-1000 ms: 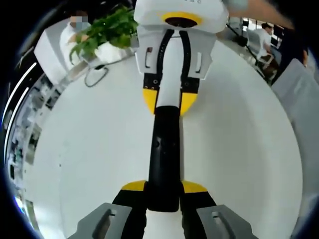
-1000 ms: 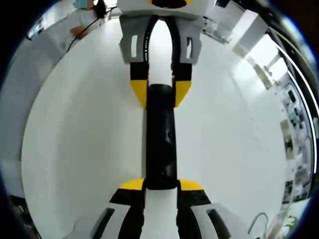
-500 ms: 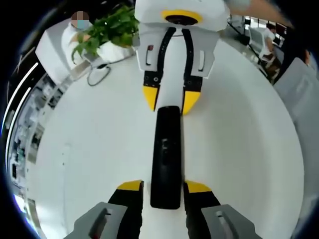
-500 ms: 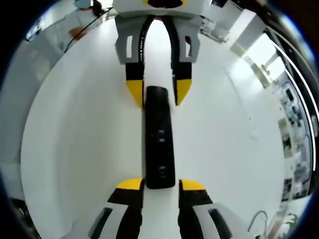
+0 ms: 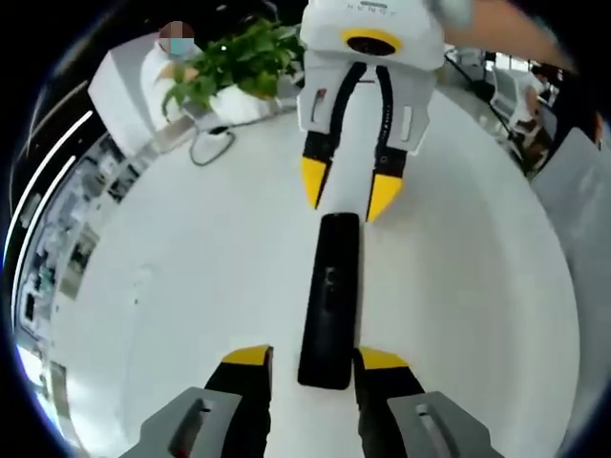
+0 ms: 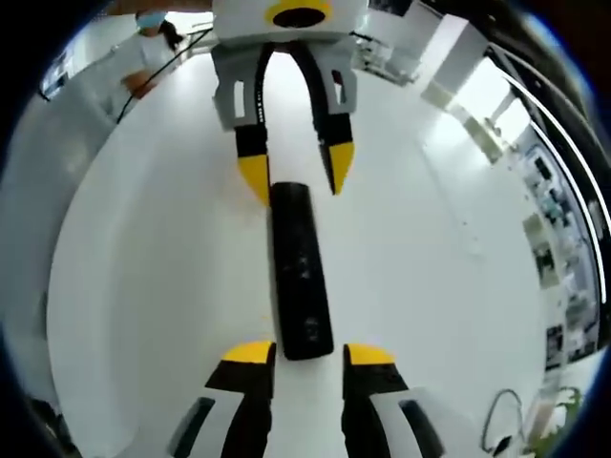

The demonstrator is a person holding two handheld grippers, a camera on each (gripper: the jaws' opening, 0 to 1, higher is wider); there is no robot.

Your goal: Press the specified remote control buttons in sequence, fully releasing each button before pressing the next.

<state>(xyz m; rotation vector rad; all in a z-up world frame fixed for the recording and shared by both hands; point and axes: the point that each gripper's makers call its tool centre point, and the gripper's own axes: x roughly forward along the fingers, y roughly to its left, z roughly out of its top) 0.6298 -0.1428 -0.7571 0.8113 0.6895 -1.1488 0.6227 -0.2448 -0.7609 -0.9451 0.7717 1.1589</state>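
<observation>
The remote (image 5: 331, 299) (image 6: 297, 270) is a long black bar lying flat on the white counter (image 5: 181, 286) (image 6: 143, 258), stretched lengthwise between the 2 claws. A few small buttons show along its top face, too small to tell apart.

In the left gripper view, the left claw (image 5: 313, 362) rises from the bottom, its 2 yellow-tipped jaws spread apart on either side of the remote's near end, with a gap on each side, so it is released. The right claw (image 5: 347, 190) faces it from the top of the view, its jaws also parted, with its tips just beyond the remote's far end and not touching it.

In the right gripper view, the right claw (image 6: 297, 356) has its jaws spread beside the remote's near end, released. The left claw (image 6: 294, 173) sits at the far end, its tips close beside that end of the remote.

A potted plant (image 5: 239, 62) stands at the counter's far edge, with a loop of cable (image 5: 212, 145) next to it. A person (image 6: 143, 52) sits beyond the counter's edge.
</observation>
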